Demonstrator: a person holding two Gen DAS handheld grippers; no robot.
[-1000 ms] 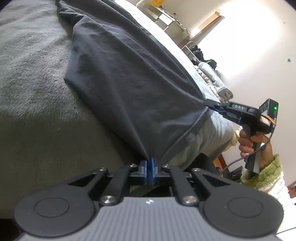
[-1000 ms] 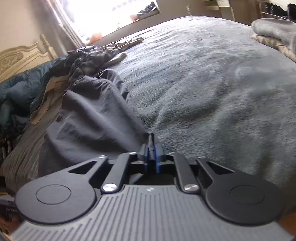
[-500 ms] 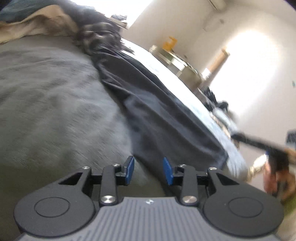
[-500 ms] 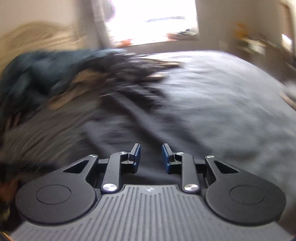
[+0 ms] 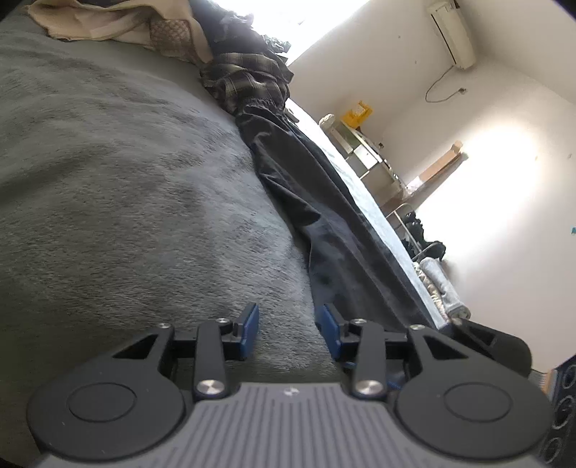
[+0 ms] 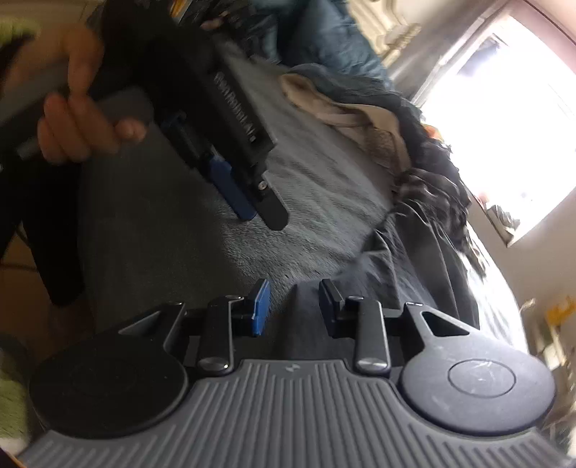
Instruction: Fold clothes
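The left gripper (image 5: 289,329) is hanging low over the grey blanket (image 5: 126,201) on the bed, its 2 blue-padded fingers (image 5: 250,324) standing apart at a moderate gap with nothing between them; its jaws have just been opening. Only bare blanket is showing in the gap. Just beside its right finger, the dark trousers (image 5: 324,216) are lying stretched in a long strip along the bed's edge, running away toward the elastic waistband at the far end. Beyond the waistband, a plaid garment (image 5: 248,75) is sitting bunched, with a beige cloth (image 5: 118,21) next to it near the head of the bed.

The right gripper (image 6: 293,306) is also parted at a moderate gap, gripping nothing, and its jaws too have just been opening. It is hovering over the near end of the dark trousers (image 6: 424,284), whose fabric is showing below and between the fingers, though the pads are not pressing on it. In the right wrist view, which is tilted and blurred, the left gripper (image 6: 252,201) is appearing from the side, held by the person's left hand (image 6: 79,118), with a green fuzzy sleeve at the picture's edge. A bright window (image 6: 504,108) is glaring behind the heap of clothes.
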